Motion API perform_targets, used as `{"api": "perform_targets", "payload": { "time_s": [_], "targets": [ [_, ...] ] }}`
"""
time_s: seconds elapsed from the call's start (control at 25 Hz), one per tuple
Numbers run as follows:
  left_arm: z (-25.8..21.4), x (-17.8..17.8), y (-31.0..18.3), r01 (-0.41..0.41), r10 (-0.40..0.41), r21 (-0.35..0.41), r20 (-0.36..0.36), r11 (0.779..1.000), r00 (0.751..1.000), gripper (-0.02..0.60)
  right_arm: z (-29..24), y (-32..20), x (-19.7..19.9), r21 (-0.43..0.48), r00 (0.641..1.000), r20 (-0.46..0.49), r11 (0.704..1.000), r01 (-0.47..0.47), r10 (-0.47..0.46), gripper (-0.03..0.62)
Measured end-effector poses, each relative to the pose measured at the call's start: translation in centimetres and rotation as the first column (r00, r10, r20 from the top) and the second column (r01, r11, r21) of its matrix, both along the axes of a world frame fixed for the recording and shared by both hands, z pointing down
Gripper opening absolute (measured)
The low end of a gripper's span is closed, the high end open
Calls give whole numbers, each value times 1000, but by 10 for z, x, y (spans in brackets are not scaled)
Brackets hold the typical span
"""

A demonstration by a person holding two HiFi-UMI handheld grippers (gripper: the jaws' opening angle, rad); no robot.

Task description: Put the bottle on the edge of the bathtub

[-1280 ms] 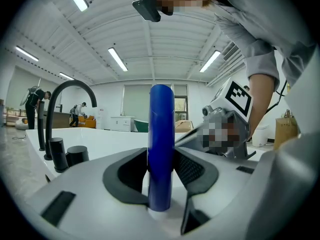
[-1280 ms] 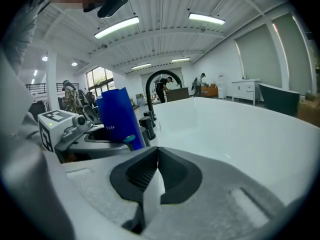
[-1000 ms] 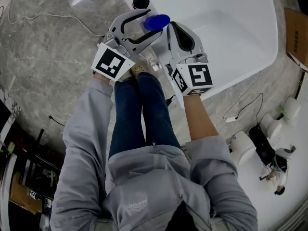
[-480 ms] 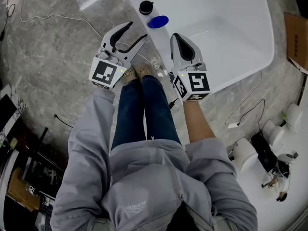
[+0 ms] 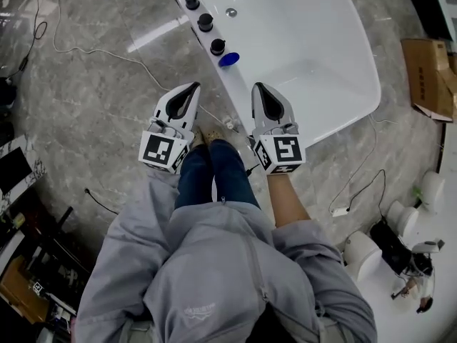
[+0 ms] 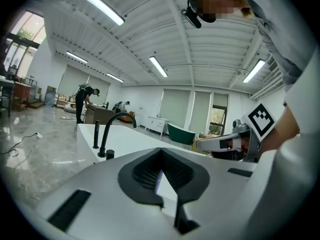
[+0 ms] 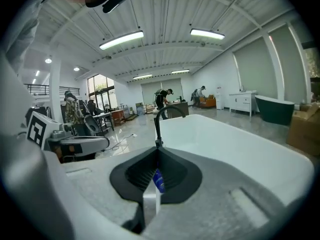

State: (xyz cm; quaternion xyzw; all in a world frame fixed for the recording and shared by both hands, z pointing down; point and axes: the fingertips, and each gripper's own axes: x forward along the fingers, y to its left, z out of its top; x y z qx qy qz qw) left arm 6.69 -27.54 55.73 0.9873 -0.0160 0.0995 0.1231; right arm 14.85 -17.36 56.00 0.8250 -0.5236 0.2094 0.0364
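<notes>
Two pairs of tongs hang side by side over the person's legs. The left tongs (image 5: 190, 91) have just closed, and their jaws are clenched together with nothing between them. At about one o'clock from them the bottle (image 5: 229, 59) stands on the near edge of the white bathtub (image 5: 314, 41), apart from both tongs. It comes last in a row of black tap knobs (image 5: 206, 22) that runs away toward eleven o'clock. From above, only its blue top shows clearly.

The right tongs (image 5: 258, 90) have the bottle at about eleven o'clock. They too are pressed shut and empty, and a sliver of blue shows far off through their narrow slit.

We judge the bottle light, stiff and smooth. It is likely slippery if wet and easy to tip on so narrow a ledge. If it needs moving, we would take it round the middle of the body, below the cap, and keep it upright.
</notes>
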Motion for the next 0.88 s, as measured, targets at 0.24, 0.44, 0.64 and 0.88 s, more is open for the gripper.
{"api": "perform_targets", "payload": {
  "time_s": [0.24, 0.44, 0.64, 0.88],
  "targets": [
    [-74, -23, 17, 53, -52, 34, -38, 998, 998, 5, -81, 14, -11, 63, 997, -76, 998, 17, -12, 3],
    [-142, -37, 14, 137, -131, 54, -108, 989, 985, 5, -147, 22, -23, 103, 986, -162, 993, 54, -37, 3],
    [-205, -47, 11, 187, -159, 160, -172, 969, 972, 5, -204, 22, -36, 149, 969, -247, 986, 69, -30, 3],
    [-241, -72, 13, 264, -233, 170, -185, 949, 955, 5, -257, 16, -63, 239, 959, -281, 964, 114, -44, 3]
  ]
}}
